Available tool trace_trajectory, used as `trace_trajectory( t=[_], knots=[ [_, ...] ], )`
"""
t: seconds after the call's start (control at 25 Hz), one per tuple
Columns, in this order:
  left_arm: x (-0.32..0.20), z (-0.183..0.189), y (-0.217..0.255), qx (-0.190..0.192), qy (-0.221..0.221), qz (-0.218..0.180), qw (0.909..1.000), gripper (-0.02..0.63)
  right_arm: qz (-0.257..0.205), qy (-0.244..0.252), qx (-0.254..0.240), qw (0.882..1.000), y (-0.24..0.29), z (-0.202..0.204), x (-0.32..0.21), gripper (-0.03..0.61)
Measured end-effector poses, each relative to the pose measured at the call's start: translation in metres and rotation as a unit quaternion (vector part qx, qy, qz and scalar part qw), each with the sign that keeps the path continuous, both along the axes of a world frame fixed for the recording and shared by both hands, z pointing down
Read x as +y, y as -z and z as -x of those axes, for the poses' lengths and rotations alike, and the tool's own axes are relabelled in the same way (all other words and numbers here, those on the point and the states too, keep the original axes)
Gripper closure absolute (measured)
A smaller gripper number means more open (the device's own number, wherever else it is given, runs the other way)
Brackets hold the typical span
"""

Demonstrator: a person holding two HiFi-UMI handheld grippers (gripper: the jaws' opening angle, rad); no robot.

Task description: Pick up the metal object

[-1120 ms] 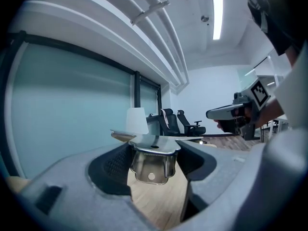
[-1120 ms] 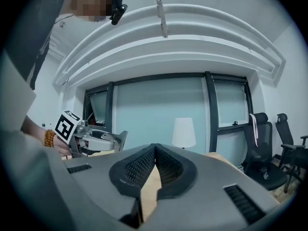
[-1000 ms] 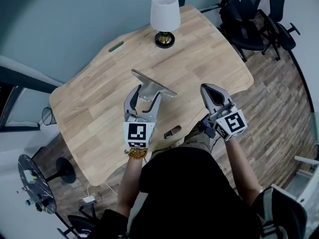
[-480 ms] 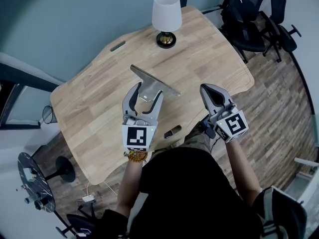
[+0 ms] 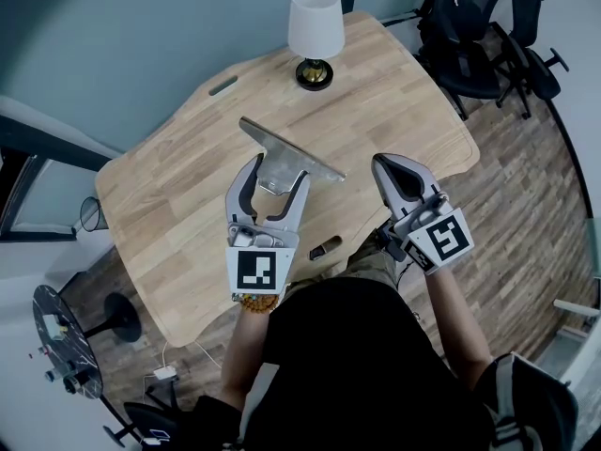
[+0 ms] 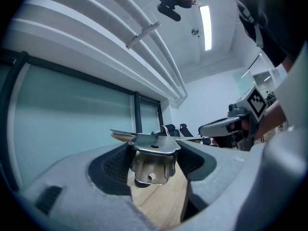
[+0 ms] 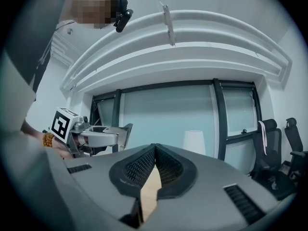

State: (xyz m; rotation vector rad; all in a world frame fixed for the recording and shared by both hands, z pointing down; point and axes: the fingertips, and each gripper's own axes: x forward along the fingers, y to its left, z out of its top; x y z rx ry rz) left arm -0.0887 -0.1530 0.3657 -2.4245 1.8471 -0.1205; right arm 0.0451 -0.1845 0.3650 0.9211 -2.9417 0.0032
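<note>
Pointing level over the wooden table [image 5: 169,205], the left gripper [image 5: 278,169] clamps the metal object [image 5: 293,154] by its bracket, jaws set wide, its flat plate just ahead of the fingertips; beside it, the right gripper [image 5: 383,165] also points level, jaws pressed together, empty.

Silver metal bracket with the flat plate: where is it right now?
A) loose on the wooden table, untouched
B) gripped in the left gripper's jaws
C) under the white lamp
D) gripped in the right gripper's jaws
B: the left gripper view shows the silver metal bracket clamped between the pads of the left gripper, while the right gripper is shut on nothing.
</note>
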Motion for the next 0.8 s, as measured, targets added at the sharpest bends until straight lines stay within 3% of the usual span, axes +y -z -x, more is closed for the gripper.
trace_trajectory(
  t=[0.36,0.8],
  knots=[
    [0.007,0.002,0.007,-0.046,0.013,-0.016,0.9987,0.315,-0.006,0.015,-0.007,1.0,0.004,0.014,0.011,0.578],
    [0.015,0.007,-0.018,-0.042,0.019,-0.007,0.9989,0.315,-0.002,0.016,0.021,1.0,-0.019,0.025,0.022,0.578]
  ],
)
